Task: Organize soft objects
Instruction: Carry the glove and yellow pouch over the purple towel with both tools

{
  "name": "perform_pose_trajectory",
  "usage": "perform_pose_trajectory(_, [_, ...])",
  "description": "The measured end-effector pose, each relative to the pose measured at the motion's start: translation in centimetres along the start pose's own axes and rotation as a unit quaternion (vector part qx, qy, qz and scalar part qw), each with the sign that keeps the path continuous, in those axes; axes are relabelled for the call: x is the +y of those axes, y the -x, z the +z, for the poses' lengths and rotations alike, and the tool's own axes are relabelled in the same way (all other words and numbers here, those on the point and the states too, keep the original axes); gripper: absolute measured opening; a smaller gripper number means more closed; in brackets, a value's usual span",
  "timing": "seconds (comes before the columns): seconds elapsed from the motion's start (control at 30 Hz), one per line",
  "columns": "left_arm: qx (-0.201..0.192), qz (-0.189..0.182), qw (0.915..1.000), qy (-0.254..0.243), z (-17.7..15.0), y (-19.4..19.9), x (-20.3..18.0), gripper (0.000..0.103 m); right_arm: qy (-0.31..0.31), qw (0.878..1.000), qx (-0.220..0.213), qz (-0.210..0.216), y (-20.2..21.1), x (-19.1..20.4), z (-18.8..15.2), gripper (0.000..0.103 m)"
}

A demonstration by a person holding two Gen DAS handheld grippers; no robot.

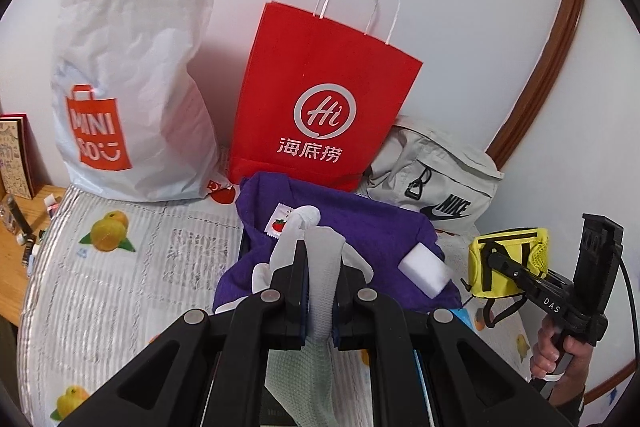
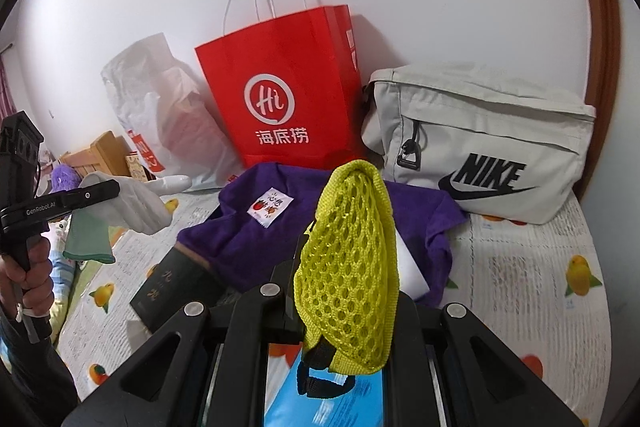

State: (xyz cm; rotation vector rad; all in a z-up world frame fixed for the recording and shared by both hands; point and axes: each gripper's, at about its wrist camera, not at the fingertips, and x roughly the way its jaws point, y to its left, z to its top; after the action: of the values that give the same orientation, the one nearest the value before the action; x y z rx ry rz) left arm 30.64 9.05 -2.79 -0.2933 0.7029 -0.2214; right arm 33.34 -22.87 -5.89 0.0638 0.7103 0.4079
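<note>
My left gripper (image 1: pixel 320 263) is shut on a white glove (image 1: pixel 320 283), held above a purple towel (image 1: pixel 344 227); it also shows from the side in the right wrist view (image 2: pixel 112 189) with the white glove (image 2: pixel 136 207) and a green cloth (image 2: pixel 86 237) hanging from it. My right gripper (image 2: pixel 344 267) is shut on a yellow mesh pouch (image 2: pixel 348 267); in the left wrist view the right gripper (image 1: pixel 492 259) holds the pouch (image 1: pixel 508 259) above the bed at right. A white sponge block (image 1: pixel 428 273) lies on the towel.
Against the wall stand a white Miniso plastic bag (image 1: pixel 132 87), a red paper bag (image 1: pixel 320 99) and a grey Nike pouch (image 2: pixel 480 143). A dark box (image 2: pixel 172 287) and a blue packet (image 2: pixel 320 403) lie on the fruit-print bed cover (image 1: pixel 120 267). A wooden table (image 1: pixel 16 247) is at left.
</note>
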Motion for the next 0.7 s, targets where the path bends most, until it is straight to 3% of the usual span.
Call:
perform_pose_trajectory(0.37, [0.033, 0.003, 0.9993, -0.015, 2.4, -7.0, -0.6, 0.008, 0.005, 0.998, 0.053, 0.016, -7.0, -0.9, 1.6, 0.013])
perform_pose_trajectory(0.7, [0.065, 0.002, 0.9977, -0.022, 3.1, -11.9, -0.6, 0.008, 0.017, 0.992, 0.125, 0.029, -12.5, -1.1, 0.9, 0.013])
